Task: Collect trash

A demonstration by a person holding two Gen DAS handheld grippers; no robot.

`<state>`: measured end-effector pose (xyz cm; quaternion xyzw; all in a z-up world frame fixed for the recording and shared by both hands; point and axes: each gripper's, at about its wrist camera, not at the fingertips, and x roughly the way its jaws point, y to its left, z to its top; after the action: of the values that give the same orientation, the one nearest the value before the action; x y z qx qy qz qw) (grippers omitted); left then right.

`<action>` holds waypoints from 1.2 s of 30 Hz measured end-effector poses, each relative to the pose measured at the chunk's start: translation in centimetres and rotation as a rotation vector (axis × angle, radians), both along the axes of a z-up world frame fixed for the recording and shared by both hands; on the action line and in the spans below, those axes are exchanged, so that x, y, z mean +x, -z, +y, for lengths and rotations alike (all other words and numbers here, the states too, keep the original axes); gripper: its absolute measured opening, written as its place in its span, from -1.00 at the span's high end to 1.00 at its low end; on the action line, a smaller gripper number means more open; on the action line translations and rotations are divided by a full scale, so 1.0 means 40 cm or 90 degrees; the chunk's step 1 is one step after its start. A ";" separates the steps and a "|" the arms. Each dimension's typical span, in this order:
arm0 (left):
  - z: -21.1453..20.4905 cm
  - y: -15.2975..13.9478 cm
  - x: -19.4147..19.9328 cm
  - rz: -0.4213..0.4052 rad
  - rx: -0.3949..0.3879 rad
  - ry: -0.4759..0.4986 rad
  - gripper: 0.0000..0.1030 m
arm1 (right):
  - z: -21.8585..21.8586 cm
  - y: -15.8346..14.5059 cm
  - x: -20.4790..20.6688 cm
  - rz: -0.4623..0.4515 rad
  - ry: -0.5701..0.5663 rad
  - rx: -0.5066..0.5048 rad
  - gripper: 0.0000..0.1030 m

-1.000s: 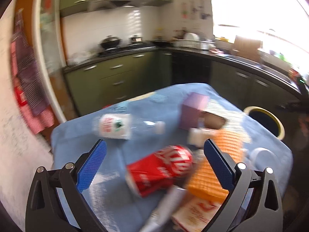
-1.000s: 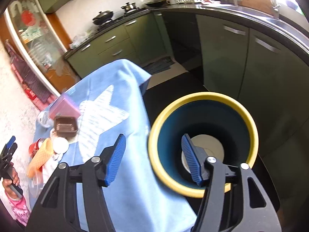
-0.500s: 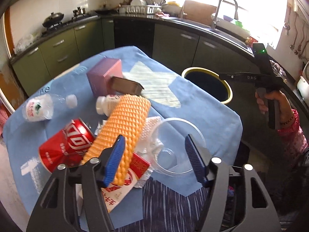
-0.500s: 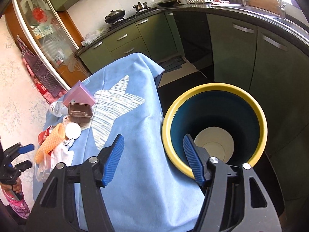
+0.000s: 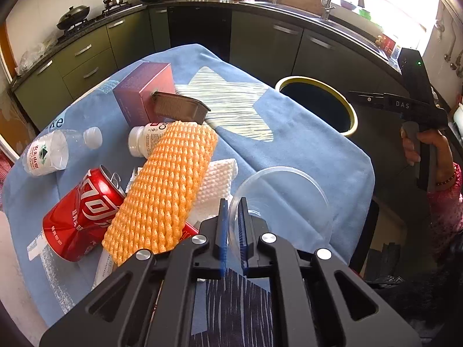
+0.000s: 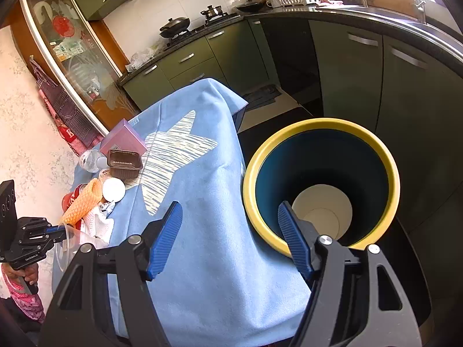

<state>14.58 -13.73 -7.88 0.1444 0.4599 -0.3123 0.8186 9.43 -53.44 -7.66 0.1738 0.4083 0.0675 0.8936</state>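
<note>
Landmark: the yellow-rimmed bin (image 6: 319, 185) is standing on the floor just beside the far edge of the blue tablecloth (image 5: 289, 144).
Step in hand: the left gripper (image 5: 233, 225) is pinching the near rim of the clear plastic bowl (image 5: 283, 199), so this looks like the pickup of one piece of trash.
Left jaws: they are closed tight on the bowl's thin wall, one pad inside and one outside.
Bowl's place: it is sitting on the cloth, on the side away from the bin, next to the orange foam net (image 5: 167, 188).
Right jaws: the right gripper (image 6: 231, 237) is opening over the bin's near rim, with nothing between its pads.
Remaining trash: the red can (image 5: 81, 211), water bottle (image 5: 49, 153) and purple box (image 5: 141, 92) are lying farther from the bin.
Next move: probably lifting the bowl clear and carrying it across the cloth to the bin's mouth; the thin rim may be slipping or flexing, so the hold needs to stay firm.
</note>
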 end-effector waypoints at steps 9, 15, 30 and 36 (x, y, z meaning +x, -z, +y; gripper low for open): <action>-0.101 -0.099 -0.019 -0.059 -0.046 0.049 0.85 | -0.048 -0.024 -0.041 -0.030 0.041 -0.019 -0.27; -0.304 -0.137 0.013 -0.069 -0.079 0.107 0.85 | -0.120 -0.050 -0.110 -0.063 0.094 -0.034 -0.32; -0.775 0.037 0.191 -0.016 -0.056 0.119 0.33 | -0.261 0.002 -0.207 -0.057 0.172 0.002 -0.37; -0.683 -0.042 0.162 -0.050 -0.112 0.107 0.09 | -0.252 0.011 -0.192 -0.056 0.163 0.004 -0.38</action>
<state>21.06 -41.06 -6.18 0.1221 0.3844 -0.4133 0.8164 1.75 -63.50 -8.09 0.2243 0.3426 -0.0380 0.9115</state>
